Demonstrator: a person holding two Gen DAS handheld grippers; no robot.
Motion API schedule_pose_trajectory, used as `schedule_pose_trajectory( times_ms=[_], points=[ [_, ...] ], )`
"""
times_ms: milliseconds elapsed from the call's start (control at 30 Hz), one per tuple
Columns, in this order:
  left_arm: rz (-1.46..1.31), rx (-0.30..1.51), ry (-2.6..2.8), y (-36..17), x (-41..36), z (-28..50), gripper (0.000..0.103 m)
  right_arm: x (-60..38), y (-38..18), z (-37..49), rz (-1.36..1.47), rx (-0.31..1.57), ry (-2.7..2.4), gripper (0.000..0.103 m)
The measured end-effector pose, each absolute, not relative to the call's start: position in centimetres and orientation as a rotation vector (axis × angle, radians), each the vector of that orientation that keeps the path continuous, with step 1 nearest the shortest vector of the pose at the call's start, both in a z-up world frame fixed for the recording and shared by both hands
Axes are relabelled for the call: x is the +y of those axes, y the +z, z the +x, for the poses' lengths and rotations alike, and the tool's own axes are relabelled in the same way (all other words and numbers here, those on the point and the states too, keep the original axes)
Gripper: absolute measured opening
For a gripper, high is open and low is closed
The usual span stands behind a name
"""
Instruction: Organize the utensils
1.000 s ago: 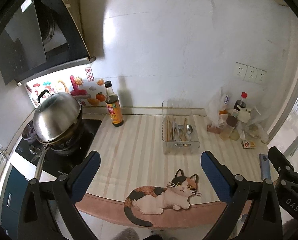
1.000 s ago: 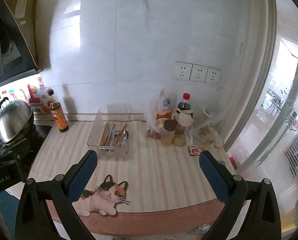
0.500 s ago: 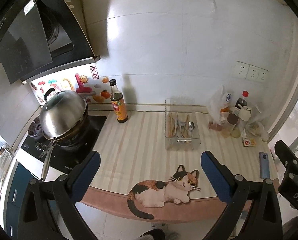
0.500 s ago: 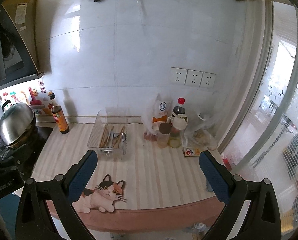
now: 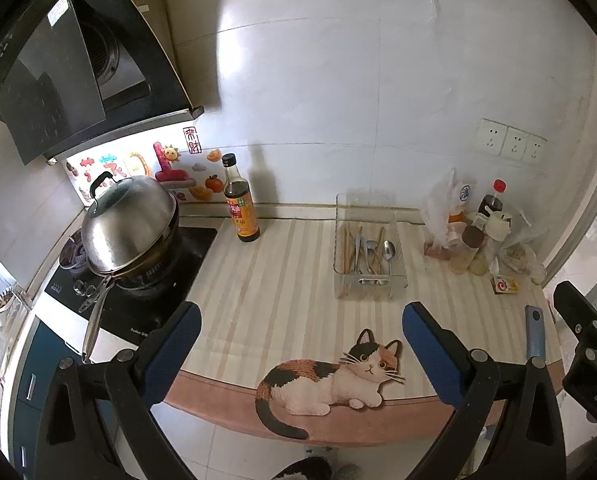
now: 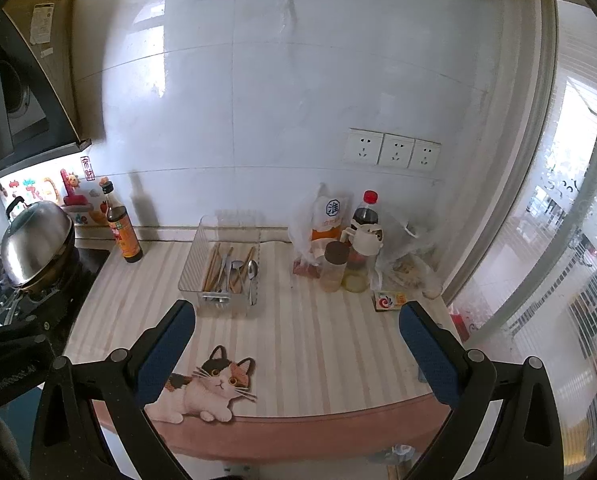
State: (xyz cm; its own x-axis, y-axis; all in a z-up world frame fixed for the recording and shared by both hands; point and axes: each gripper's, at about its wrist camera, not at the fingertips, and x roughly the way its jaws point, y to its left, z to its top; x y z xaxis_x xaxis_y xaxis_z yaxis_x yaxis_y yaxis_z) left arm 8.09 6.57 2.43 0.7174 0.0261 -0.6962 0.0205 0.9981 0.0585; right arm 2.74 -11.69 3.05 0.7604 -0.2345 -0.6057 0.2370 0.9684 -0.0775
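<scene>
Both my tongs, left (image 5: 298, 344) and right (image 6: 296, 340), gape wide, empty | over counter edge (image 6: 318, 430) | bare striped counter up to utensil tray (image 5: 368, 280).

Layout of the counter (image 5: 282, 292): a clear tray (image 5: 368, 254) stands toward the back wall near the middle, with the utensils (image 5: 368, 250) lying lengthwise inside it. To its left a sauce bottle (image 5: 238, 202) stands against the wall, and farther left a lidded wok (image 5: 128, 226) sits on the stove (image 5: 138, 300); to the tray's right a cluster of bottles and bags (image 6: 346, 250) occupies the back corner below the wall sockets (image 6: 392, 154). A cat-shaped mat (image 5: 332, 380) lies at the front edge, before the tray.
</scene>
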Motion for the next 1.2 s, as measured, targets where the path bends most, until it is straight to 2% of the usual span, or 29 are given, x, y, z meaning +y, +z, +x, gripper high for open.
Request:
schedule_pose_trajectory(
  times_ms=[1200],
  points=[
    [0.070, 0.754, -0.008, 2.78, 6.11, 7.68, 0.103, -12.11, 2.61, 3.44, 0.000, 0.673, -0.233, 0.103]
  ],
)
